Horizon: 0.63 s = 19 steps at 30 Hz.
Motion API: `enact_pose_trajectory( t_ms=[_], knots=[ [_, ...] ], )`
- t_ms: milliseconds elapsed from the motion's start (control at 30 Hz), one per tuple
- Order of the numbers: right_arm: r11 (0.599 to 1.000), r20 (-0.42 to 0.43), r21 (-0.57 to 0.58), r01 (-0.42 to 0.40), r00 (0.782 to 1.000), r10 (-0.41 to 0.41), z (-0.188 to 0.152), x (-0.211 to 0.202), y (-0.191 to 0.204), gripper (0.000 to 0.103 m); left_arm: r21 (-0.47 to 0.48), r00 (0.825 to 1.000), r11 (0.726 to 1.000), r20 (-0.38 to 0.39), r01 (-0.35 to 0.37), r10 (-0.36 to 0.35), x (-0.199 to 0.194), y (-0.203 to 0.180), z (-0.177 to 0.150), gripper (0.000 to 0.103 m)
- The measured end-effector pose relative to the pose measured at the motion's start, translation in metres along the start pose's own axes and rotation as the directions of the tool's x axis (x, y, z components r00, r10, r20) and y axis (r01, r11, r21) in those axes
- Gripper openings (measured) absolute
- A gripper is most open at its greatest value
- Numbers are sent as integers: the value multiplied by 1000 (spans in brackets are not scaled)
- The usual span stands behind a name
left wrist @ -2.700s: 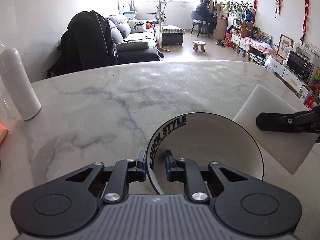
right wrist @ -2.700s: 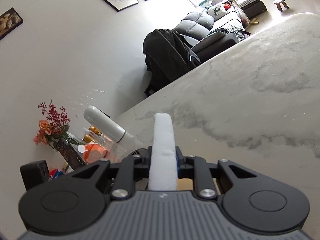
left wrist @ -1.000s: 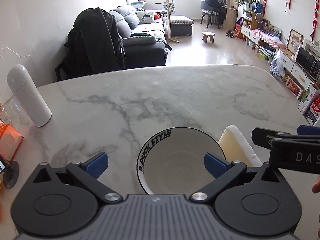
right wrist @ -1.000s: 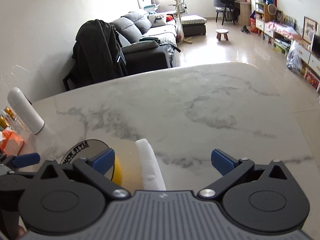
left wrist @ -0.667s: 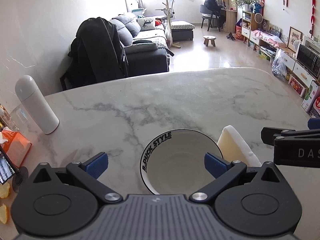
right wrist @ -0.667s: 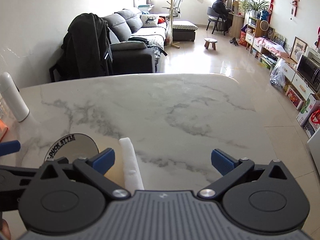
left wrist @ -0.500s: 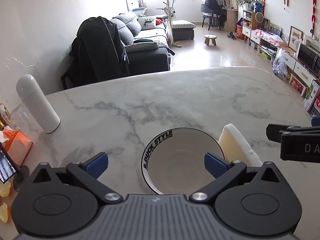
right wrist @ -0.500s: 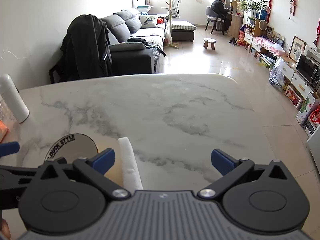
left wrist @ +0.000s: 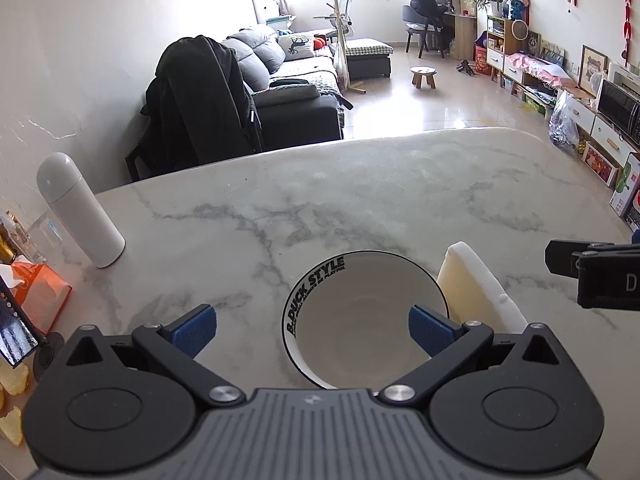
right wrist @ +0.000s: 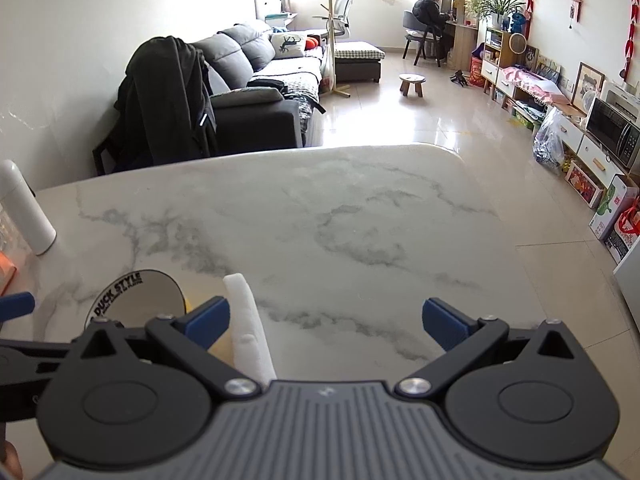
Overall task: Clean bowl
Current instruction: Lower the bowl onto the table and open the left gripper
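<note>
One white bowl (left wrist: 362, 320) is sitting upright on the marble desk (left wrist: 360, 200), near its front edge, with black lettering running along the inside of its rim. A sponge (left wrist: 476, 286), white with a yellow face, is lying on the desk just beside the bowl on its right; whether the two are touching is not clear. The left tongs (left wrist: 312, 326) are hovering above the bowl's near side, spread wide and gripping nothing, one blue pad left of the bowl and the other over its right rim. The right tongs (right wrist: 326, 316) are also spread wide and empty, with the sponge (right wrist: 248, 320) showing beside their left pad. Far to the left a white flask (left wrist: 80, 210) is standing upright on the desk, and an orange tissue pack (left wrist: 38, 298) is sitting nearer at the left edge.
</note>
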State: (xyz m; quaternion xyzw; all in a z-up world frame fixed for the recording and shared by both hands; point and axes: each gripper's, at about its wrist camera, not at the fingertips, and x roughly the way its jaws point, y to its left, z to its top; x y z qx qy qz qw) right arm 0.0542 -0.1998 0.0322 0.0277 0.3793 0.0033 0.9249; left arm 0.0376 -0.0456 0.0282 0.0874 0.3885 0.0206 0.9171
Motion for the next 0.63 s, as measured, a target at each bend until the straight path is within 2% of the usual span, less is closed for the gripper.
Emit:
enact_pose_trajectory(
  t_ms=[633],
  knots=[
    [1000, -20, -3, -16, 1000, 16, -3, 6, 0, 103, 16, 1000, 1000, -12, 13, -13, 5, -3, -4, 102]
  ],
)
